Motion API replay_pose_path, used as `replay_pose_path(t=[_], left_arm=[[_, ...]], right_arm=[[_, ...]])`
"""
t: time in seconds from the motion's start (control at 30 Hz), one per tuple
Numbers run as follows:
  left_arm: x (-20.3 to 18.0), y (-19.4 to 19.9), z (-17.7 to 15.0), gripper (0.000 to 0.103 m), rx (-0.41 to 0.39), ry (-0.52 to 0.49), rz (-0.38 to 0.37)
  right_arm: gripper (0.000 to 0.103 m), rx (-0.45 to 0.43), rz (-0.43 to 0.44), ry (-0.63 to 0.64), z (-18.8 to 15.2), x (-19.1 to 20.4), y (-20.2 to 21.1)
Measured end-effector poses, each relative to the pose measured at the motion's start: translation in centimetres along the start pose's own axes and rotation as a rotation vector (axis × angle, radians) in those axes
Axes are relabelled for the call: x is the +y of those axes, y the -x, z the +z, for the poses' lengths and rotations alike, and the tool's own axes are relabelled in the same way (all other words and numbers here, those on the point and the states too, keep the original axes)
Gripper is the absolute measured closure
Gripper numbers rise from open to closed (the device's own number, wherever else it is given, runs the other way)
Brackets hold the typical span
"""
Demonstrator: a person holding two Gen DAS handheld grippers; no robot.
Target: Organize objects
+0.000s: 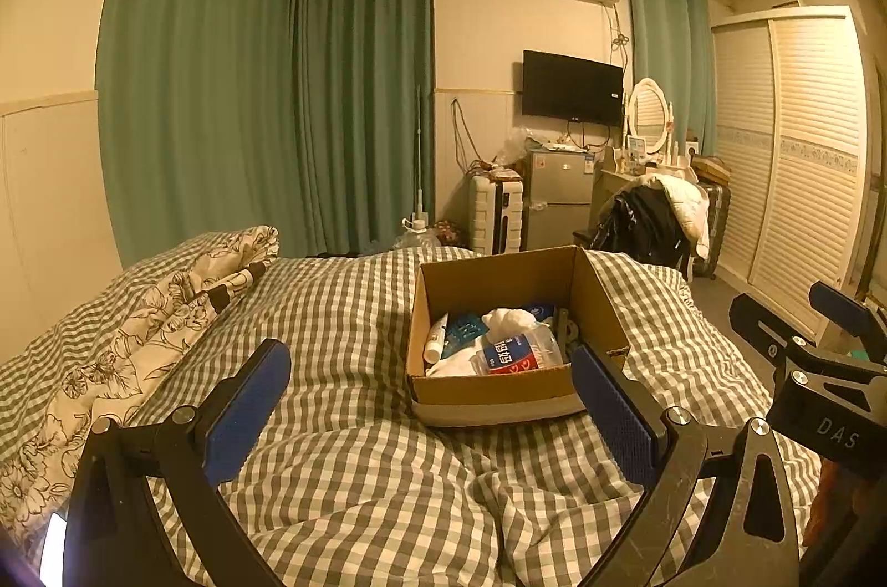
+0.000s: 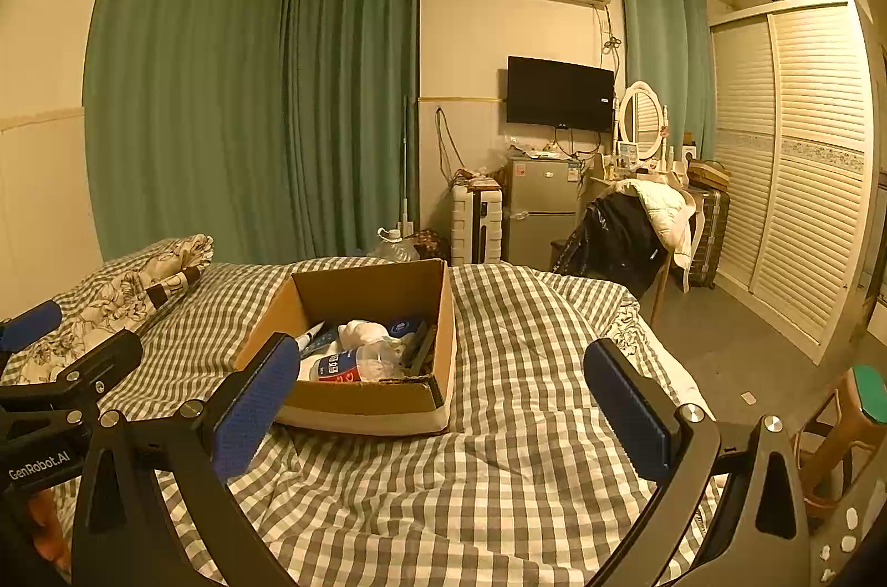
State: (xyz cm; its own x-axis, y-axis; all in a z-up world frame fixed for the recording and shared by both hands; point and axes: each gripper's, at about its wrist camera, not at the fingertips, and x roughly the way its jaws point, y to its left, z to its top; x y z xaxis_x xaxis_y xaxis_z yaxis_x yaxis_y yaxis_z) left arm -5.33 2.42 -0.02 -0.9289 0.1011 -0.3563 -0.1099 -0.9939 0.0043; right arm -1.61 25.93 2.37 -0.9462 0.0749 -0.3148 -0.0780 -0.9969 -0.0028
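Observation:
An open cardboard box [image 1: 501, 285] sits on the checked bed cover [image 1: 343, 310]; it also shows in the right wrist view [image 2: 360, 290]. Inside lie a clear plastic bottle with a red and blue label [image 1: 515, 354], a white crumpled cloth [image 1: 507, 318], a white tube [image 1: 435, 337] and a blue packet [image 1: 463, 329]. My left gripper [image 1: 432, 412] is open and empty, just short of the box's near wall. My right gripper [image 2: 443, 412] is open and empty, near the box's front right corner. The other gripper shows at the edge of each view.
A floral pillow [image 1: 166, 304] lies at the bed's left. Beyond the bed stand a white suitcase [image 1: 496, 213], a small fridge [image 1: 560, 193], a chair with coats [image 1: 648, 215] and a louvred wardrobe [image 1: 798, 154]. A wooden stool [image 2: 848, 432] stands at the right.

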Motion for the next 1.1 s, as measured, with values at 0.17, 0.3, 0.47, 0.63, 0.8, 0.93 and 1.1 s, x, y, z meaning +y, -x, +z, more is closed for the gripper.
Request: replay_pose_path(t=[0.17,0.3,0.47,0.63,0.8,0.93,1.1], left_arm=[[0.02,-0.05,-0.04,0.0,-0.002,-0.005,0.003],[0.09,-0.01,-0.24,0.0,-0.005,-0.012,0.011],[0.07,-0.08,-0.31,0.0,-0.008,-0.017,0.023],[0.07,-0.07,-0.36,0.0,-0.005,-0.02,0.023],[0.04,-0.08,-0.37,0.0,-0.005,-0.026,0.021],[0.01,-0.06,-0.37,0.0,-0.008,-0.026,0.023],[0.34,-0.22,-0.43,0.0,-0.007,-0.017,0.024]], right_arm=[[0.0,0.004,0.005,0.003,0.04,0.1,-0.05],[0.0,0.009,0.006,0.009,-0.04,0.29,-0.13],[0.0,0.015,0.008,0.01,-0.11,0.31,-0.29],[0.0,0.022,0.005,0.009,-0.21,0.34,-0.44],[0.0,0.025,0.006,0.009,-0.25,0.33,-0.57],[0.0,0.028,0.007,0.011,-0.3,0.35,-0.61],[0.0,0.033,0.007,0.011,-0.5,0.51,-0.74]])
